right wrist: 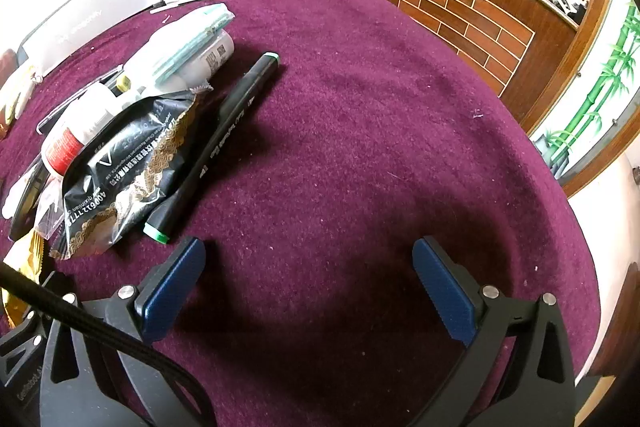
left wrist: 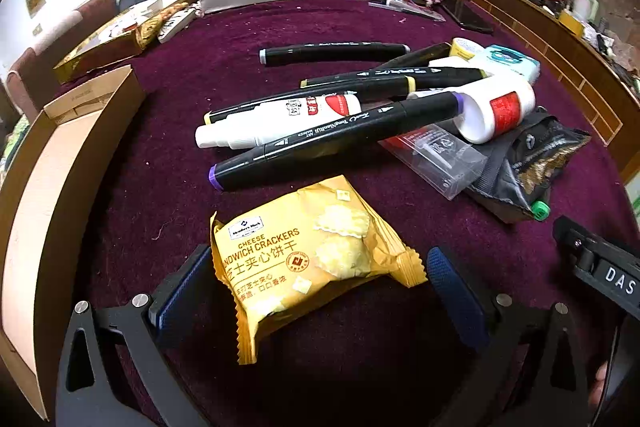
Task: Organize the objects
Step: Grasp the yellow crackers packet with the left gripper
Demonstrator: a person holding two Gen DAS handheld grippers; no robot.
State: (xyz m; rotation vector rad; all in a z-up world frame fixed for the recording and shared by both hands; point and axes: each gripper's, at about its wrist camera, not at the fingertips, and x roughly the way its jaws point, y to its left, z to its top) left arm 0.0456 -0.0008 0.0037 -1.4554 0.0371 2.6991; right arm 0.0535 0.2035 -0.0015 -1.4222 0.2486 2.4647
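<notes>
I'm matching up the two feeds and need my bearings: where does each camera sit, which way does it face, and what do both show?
Left wrist: sits on the left hand-held gripper, looking forward and down at the yellow cracker packet between its open fingers, markers beyond, a cardboard box on the left.
Right wrist: sits on the right hand-held gripper, open over bare purple tablecloth, with the pile to its left.
Shared: the black snack bag, green-capped marker and white bottle.

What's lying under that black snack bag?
A green-capped marker runs beneath the black bag's edge, both ends poking out. A clear plastic case slips under its other side. Anything beneath the bag's middle is covered.
</notes>
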